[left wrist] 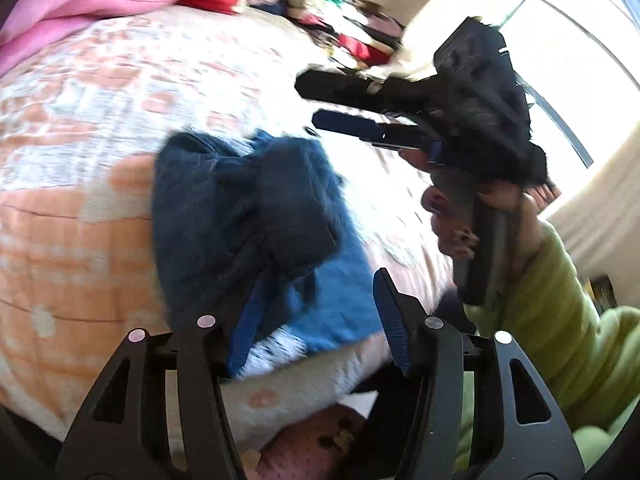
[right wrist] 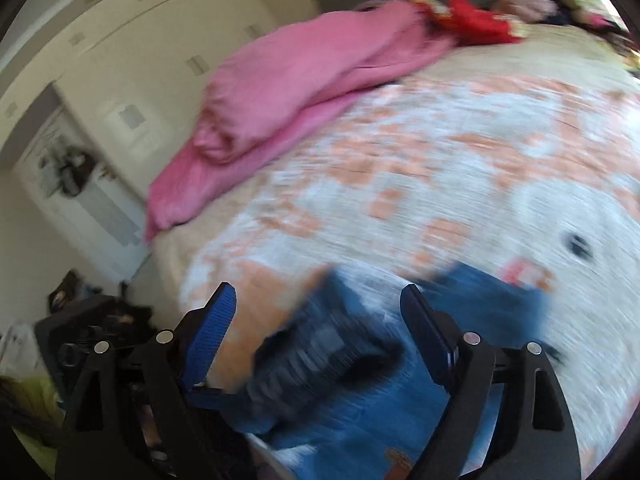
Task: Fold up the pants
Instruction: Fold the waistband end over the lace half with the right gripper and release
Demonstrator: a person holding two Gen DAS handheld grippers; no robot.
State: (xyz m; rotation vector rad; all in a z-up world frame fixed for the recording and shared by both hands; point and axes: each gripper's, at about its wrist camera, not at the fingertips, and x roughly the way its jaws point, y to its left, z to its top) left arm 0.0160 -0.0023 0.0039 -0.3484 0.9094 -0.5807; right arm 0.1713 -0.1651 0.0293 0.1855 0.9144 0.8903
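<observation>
Left hand-held gripper (left wrist: 320,320) has jaws about half apart over the blue pants (left wrist: 256,216), pads not pressing the cloth; nothing clamped. Right hand-held gripper (right wrist: 320,320) has jaws wide apart, blurred denim below and between them, no grip seen. In the left view it hangs above the bed (left wrist: 80,160), held by a hand (left wrist: 472,216) in a green sleeve (left wrist: 560,300). Pants lie bunched on the bed's near edge. Pink blanket (right wrist: 300,80) farther back.

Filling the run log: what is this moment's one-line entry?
pants: bunched on bed | left hand-held gripper: open, over pants | right hand-held gripper: open, empty, raised | fold: unfinished
</observation>
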